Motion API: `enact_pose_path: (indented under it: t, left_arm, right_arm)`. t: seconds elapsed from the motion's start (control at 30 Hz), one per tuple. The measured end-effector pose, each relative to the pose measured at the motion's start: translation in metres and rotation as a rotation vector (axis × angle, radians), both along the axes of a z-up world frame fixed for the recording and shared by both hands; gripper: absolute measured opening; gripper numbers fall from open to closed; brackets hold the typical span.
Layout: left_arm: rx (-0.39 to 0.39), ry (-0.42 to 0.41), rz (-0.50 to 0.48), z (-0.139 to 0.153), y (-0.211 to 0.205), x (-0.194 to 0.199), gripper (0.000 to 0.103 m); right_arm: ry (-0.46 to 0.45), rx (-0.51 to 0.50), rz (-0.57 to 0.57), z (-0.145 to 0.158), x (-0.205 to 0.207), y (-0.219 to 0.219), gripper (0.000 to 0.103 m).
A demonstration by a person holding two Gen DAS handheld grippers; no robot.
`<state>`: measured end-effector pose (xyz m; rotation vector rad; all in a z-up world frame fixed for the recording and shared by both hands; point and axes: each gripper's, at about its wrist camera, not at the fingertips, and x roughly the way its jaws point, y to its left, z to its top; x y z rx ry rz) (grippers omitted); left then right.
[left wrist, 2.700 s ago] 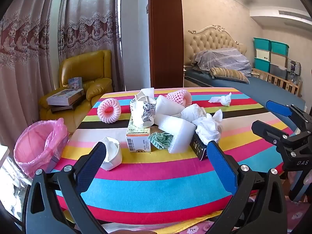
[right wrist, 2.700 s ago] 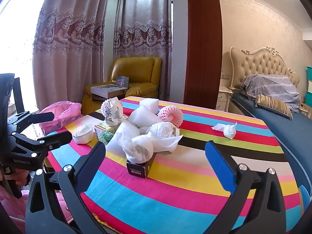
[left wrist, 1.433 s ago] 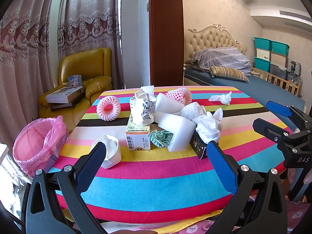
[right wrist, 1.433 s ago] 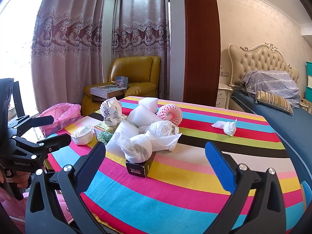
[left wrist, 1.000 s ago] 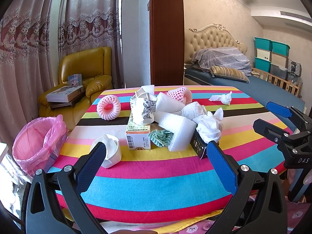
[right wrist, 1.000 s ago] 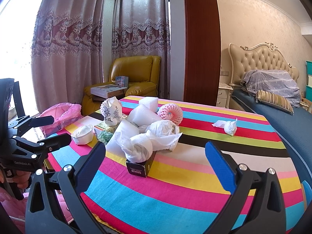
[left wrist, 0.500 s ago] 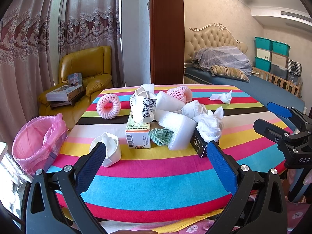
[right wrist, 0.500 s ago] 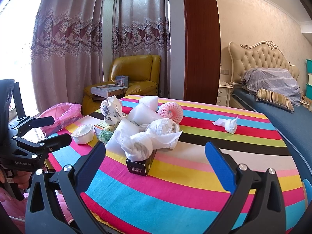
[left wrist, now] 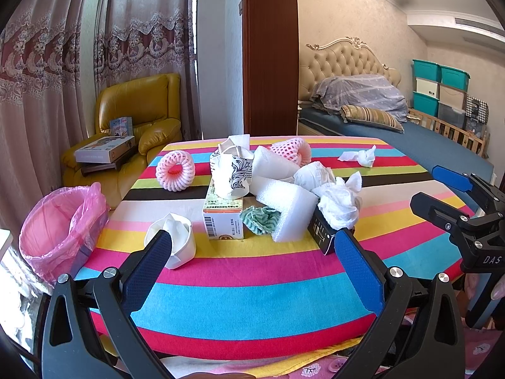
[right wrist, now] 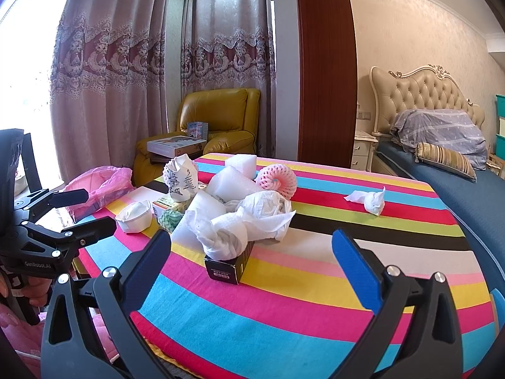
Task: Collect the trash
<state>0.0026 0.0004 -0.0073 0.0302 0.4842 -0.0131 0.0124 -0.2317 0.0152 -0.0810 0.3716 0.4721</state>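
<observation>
My left tongs (left wrist: 252, 249) and right tongs (right wrist: 251, 248) stand wide open, holding nothing. Trash pile (left wrist: 284, 195) sits mid-surface (left wrist: 252, 290).

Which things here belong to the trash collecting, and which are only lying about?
For the job: pink bin bag, paper cup, small carton, foam block, crumpled tissue, pink foam ring.

Lying about: yellow armchair, flat box, striped pillow, teal bins.
</observation>
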Motion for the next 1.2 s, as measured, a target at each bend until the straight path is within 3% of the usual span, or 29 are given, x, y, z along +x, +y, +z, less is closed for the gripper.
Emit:
enact_pose_path:
  t: [0.2, 0.5, 0.7, 1.07, 1.2]
  left_arm:
    - [-0.006, 0.005, 0.001, -0.004, 0.001, 0.0, 0.097]
    - [-0.093, 0.016, -0.007, -0.004, 0.022, 0.001, 0.097]
    - [-0.068, 0.043, -0.005, -0.014, 0.04, 0.005, 0.097]
    - [-0.175, 0.103, 0.102, -0.038, 0.083, 0.015, 0.096]
    - [-0.099, 0.109, 0.114, -0.044, 0.081, 0.023, 0.096]
  right_arm:
    - [0.011, 0.003, 0.003, -0.002, -0.001, -0.001, 0.099]
    - [0.038, -0.006, 0.013, -0.004, 0.004, 0.001, 0.099]
    - [0.054, -0.037, 0.029, -0.009, 0.017, 0.012, 0.099]
    - [0.15, -0.094, 0.079, -0.034, 0.066, 0.054, 0.099]
    - [0.179, -0.099, 0.084, -0.04, 0.079, 0.067, 0.095]
